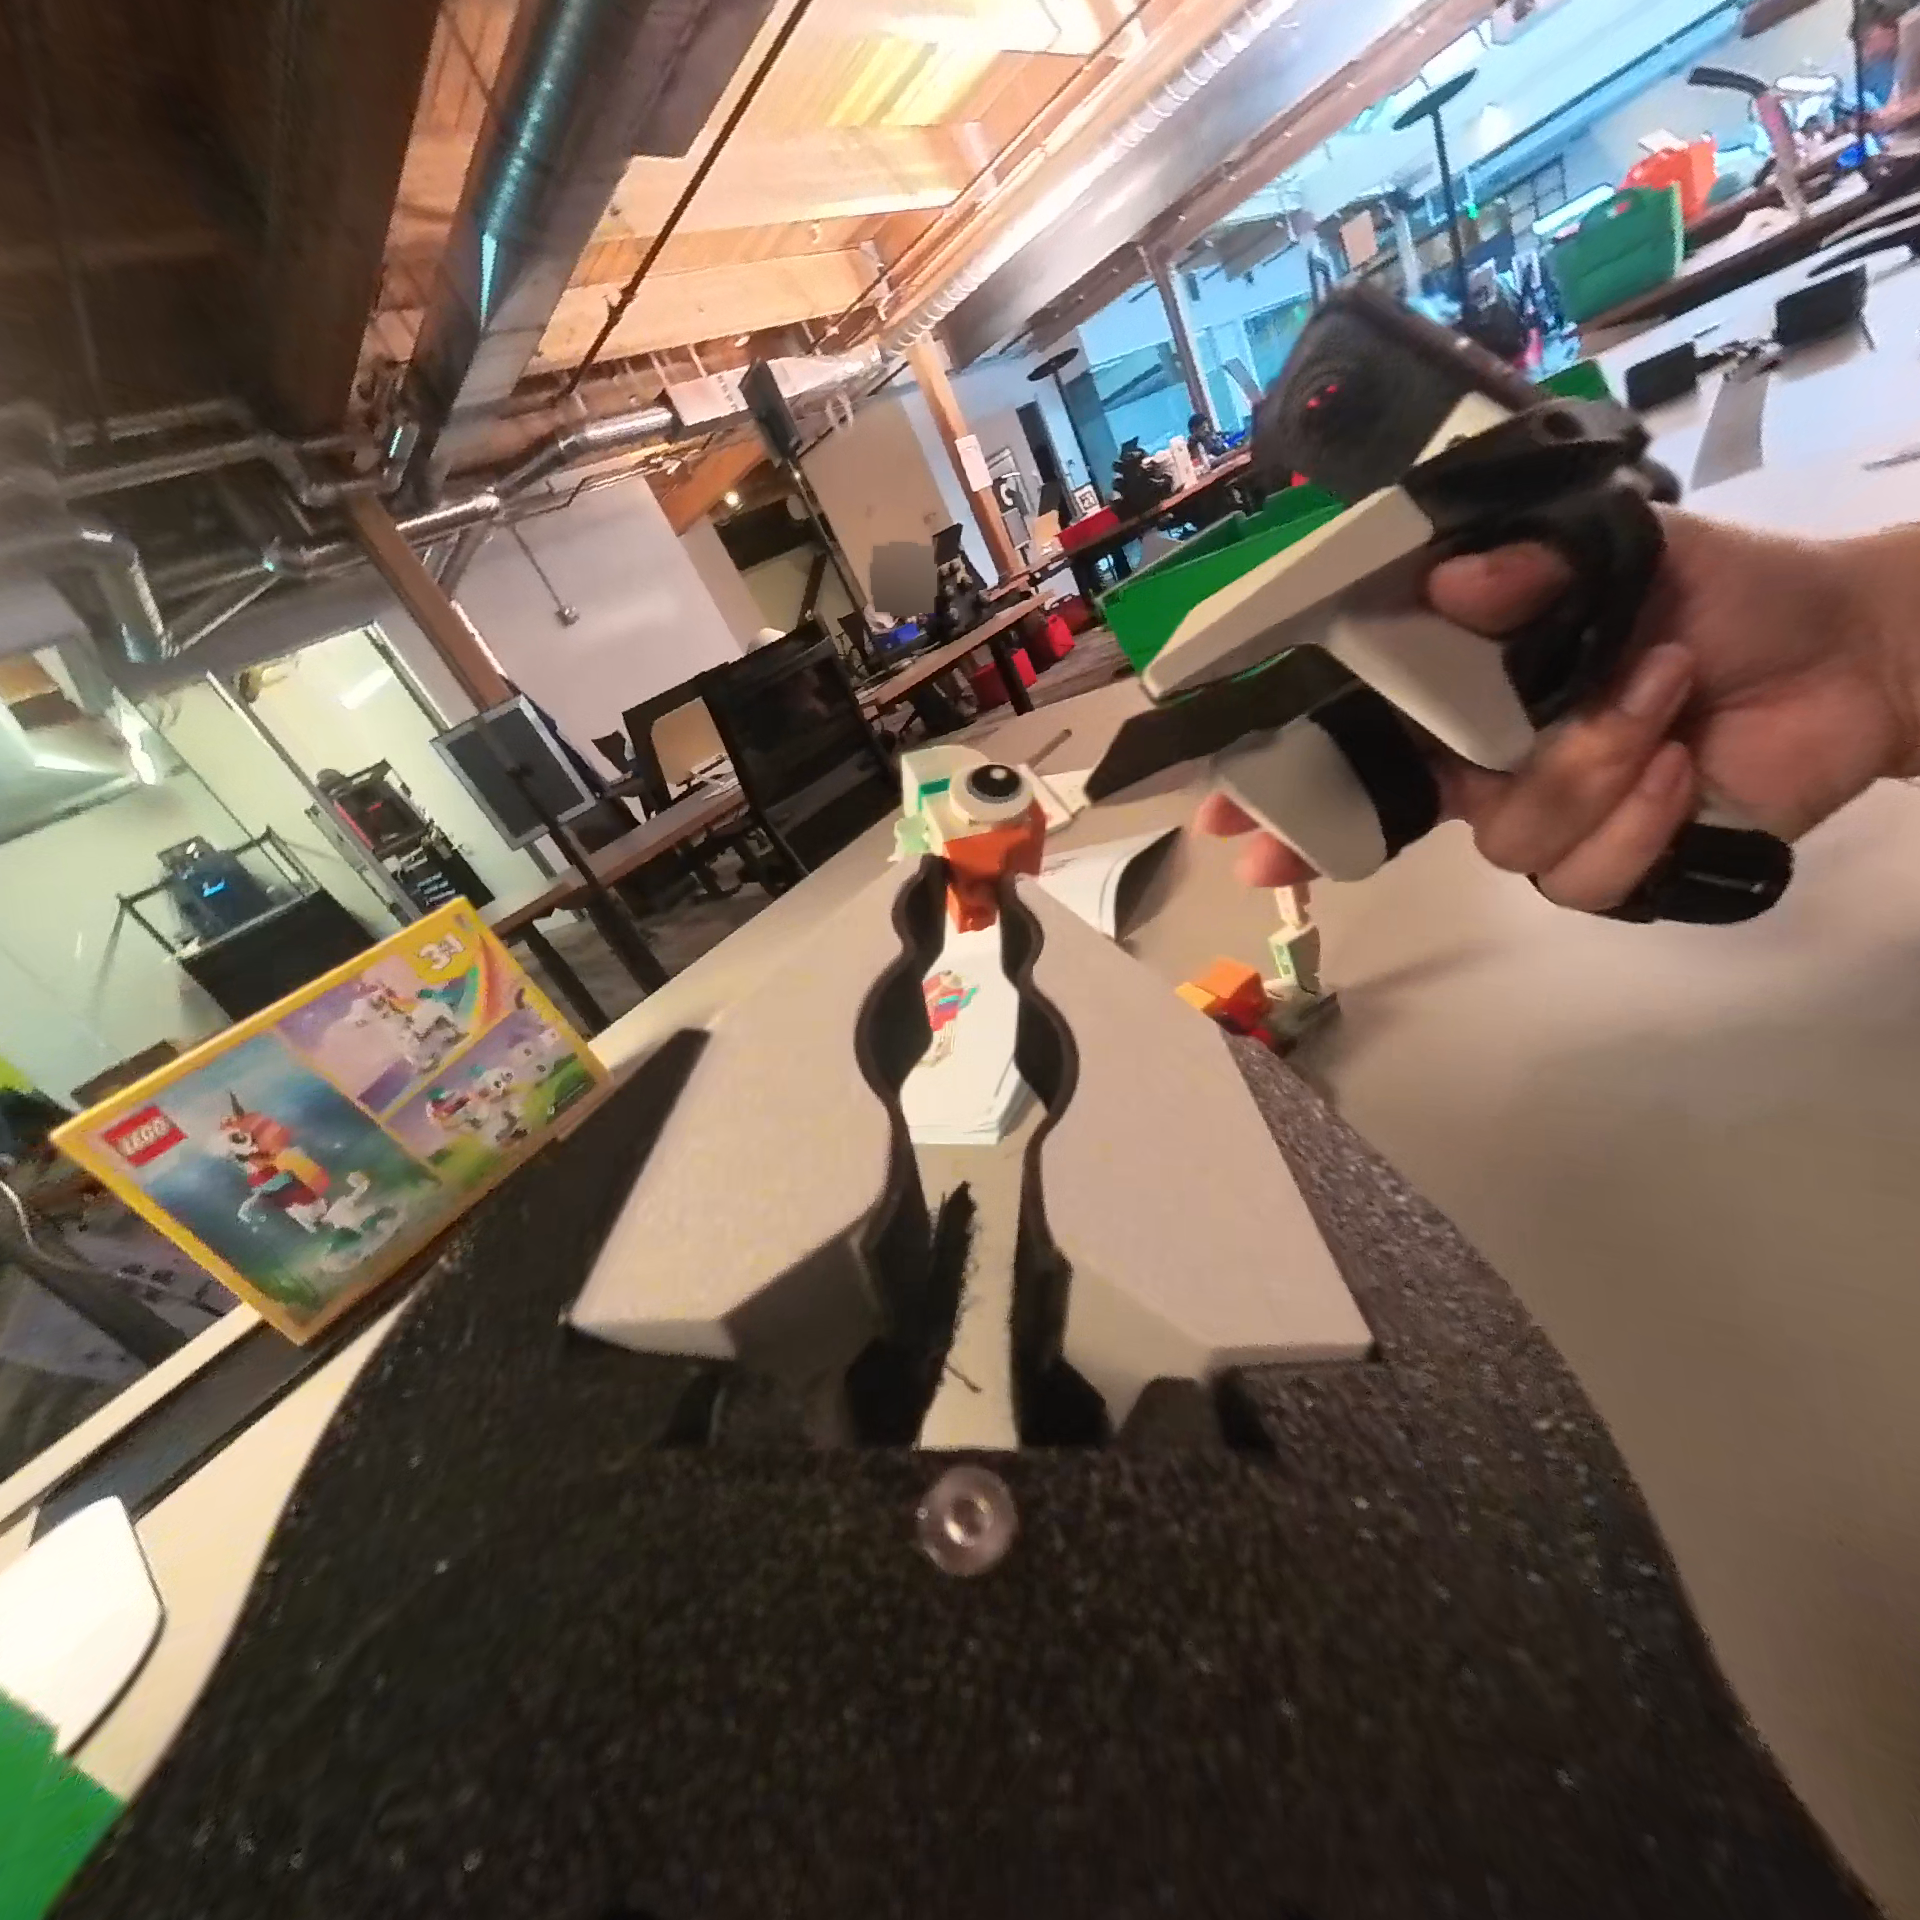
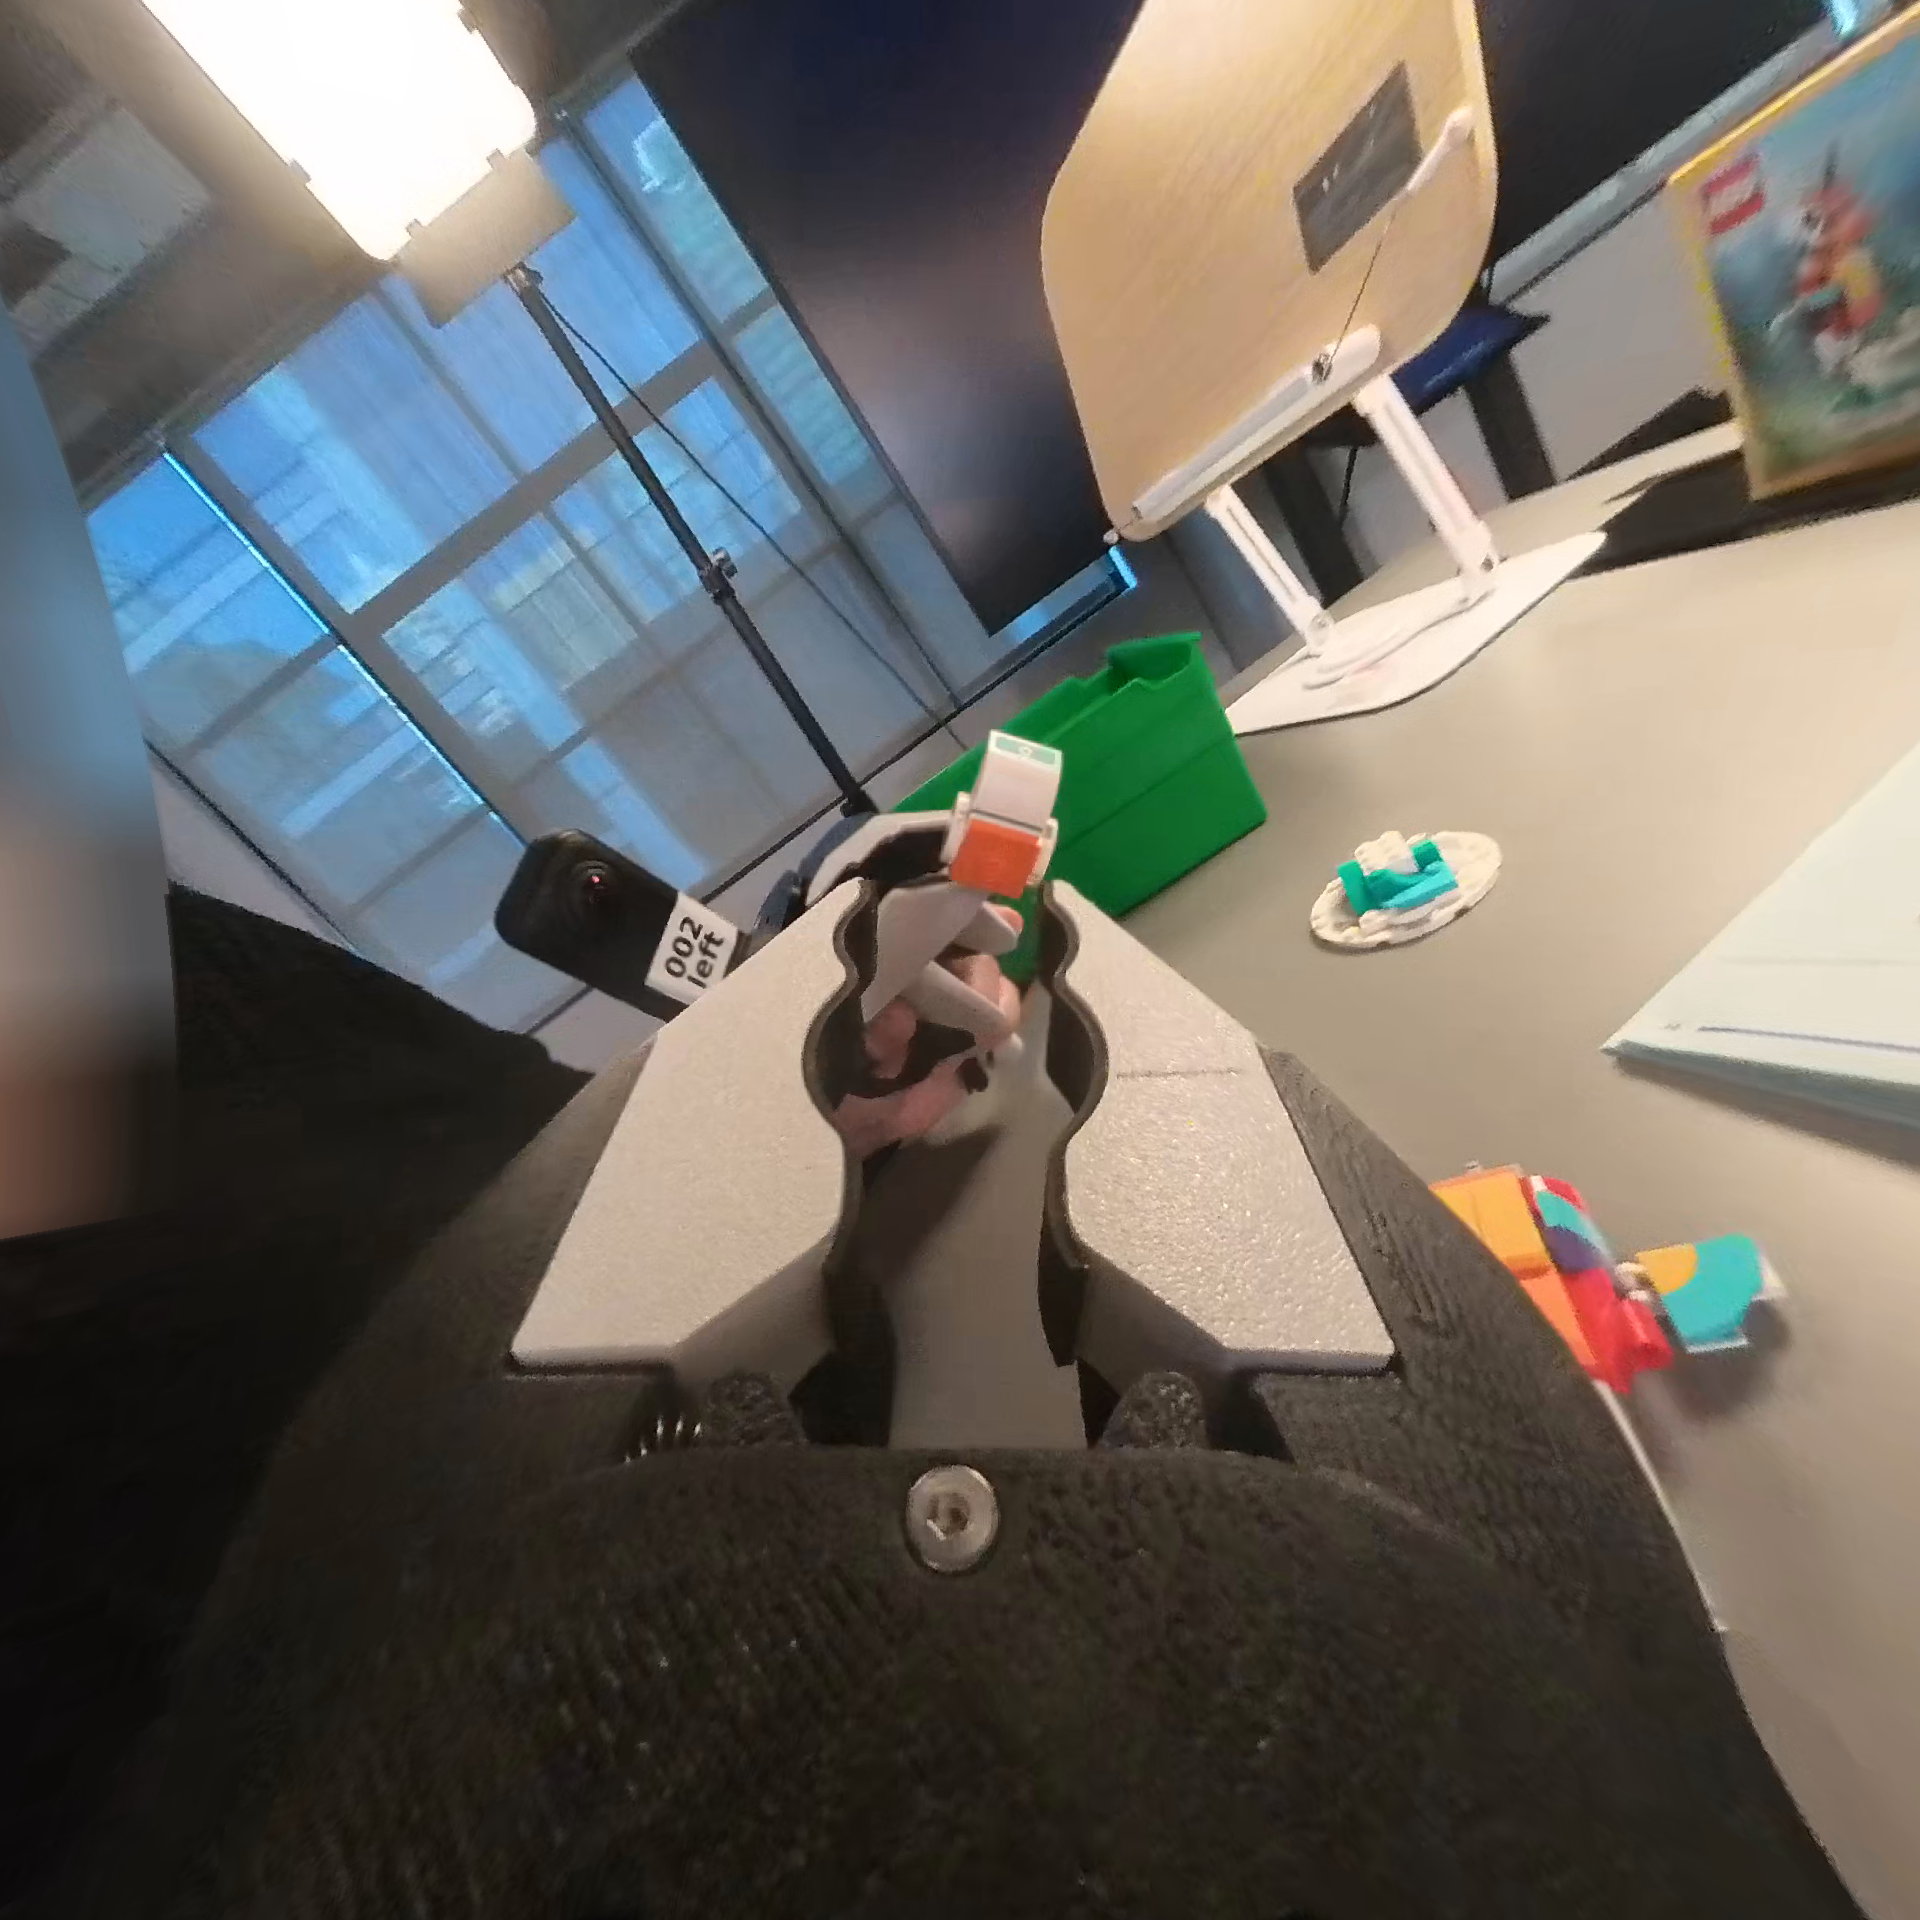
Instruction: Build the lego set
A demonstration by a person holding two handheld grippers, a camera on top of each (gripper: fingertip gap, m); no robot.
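Left wrist view: left gripper (image 1: 971, 883) clamped on small orange-and-white lego assembly (image 1: 977, 821) held above grey table (image 1: 1558, 1195), booklet (image 1: 966, 1081) partly hidden behind fingers, lego box (image 1: 343, 1112) at table's left edge; right wrist view: right gripper (image 2: 961, 904) jaws apart, empty, tips beside assembly, open workshop blurred.

Both wrist cams close, facing opposite, share lego piece (image 1: 975, 821).

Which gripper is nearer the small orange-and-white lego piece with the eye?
Left. The left gripper holds the eye piece in its jaws; the right gripper hovers just beside it.
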